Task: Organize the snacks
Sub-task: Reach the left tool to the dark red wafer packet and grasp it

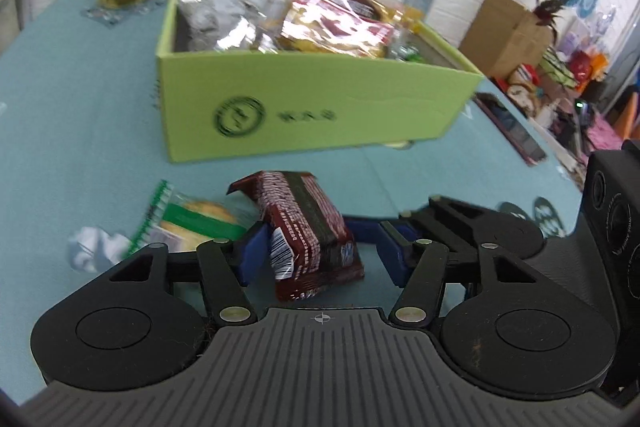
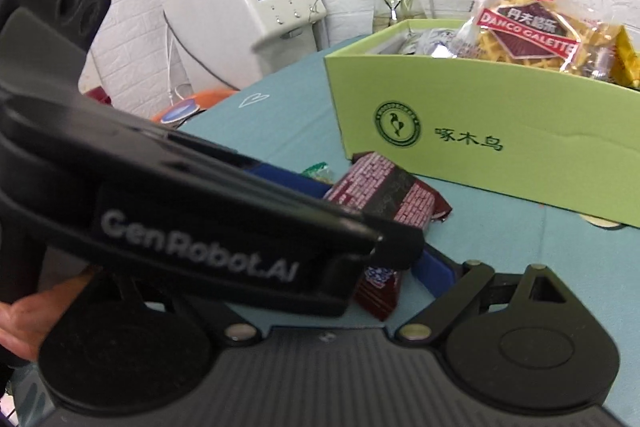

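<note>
Fingers (image 1: 256, 255) of our left gripper (image 1: 324, 259) stand partly apart around a dark red snack packet (image 1: 308, 231) lying on the teal table (image 1: 80, 127), left pad touching it, while our right gripper (image 2: 400, 267) gapes wide beside it, and beyond sits the green box (image 1: 320, 107) full of snacks.

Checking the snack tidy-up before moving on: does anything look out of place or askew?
Yes. A dark red snack packet and a green-striped biscuit packet lie loose on the table, outside the green box. The red one sits tilted between the left gripper fingers.
</note>
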A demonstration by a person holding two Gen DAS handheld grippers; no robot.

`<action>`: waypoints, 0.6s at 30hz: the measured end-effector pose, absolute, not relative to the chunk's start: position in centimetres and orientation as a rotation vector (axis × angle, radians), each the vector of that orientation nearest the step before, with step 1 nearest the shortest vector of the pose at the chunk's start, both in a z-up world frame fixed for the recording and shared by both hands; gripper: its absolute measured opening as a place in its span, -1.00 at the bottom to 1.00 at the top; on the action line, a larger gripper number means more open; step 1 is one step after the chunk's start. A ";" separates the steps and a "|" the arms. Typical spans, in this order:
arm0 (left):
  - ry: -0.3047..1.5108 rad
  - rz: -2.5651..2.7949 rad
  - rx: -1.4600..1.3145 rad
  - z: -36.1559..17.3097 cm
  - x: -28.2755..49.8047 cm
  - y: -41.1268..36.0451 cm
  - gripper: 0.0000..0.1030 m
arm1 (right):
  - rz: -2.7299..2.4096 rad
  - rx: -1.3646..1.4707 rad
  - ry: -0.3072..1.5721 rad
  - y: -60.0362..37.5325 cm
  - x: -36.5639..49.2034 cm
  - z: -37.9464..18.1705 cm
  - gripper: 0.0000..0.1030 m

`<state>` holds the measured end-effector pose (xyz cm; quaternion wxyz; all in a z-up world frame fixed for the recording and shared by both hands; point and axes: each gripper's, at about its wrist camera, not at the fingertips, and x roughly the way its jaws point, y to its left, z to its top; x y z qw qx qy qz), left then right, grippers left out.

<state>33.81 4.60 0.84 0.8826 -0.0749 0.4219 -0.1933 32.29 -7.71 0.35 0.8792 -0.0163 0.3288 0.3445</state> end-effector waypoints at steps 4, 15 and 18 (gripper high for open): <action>0.909 -0.463 -0.206 0.3 32.4 2.7 -0.16 | 0.689 -0.101 0.687 -9.6 30.2 0.9 0.81; 0.891 -0.408 -0.266 -0.1 30.9 1.4 0.11 | 0.575 -0.077 0.672 -14.3 27.3 0.3 0.81; 0.916 -0.405 -0.261 -0.8 31.6 1.1 -0.03 | 0.592 -0.092 0.661 -13.9 27.9 -0.1 0.80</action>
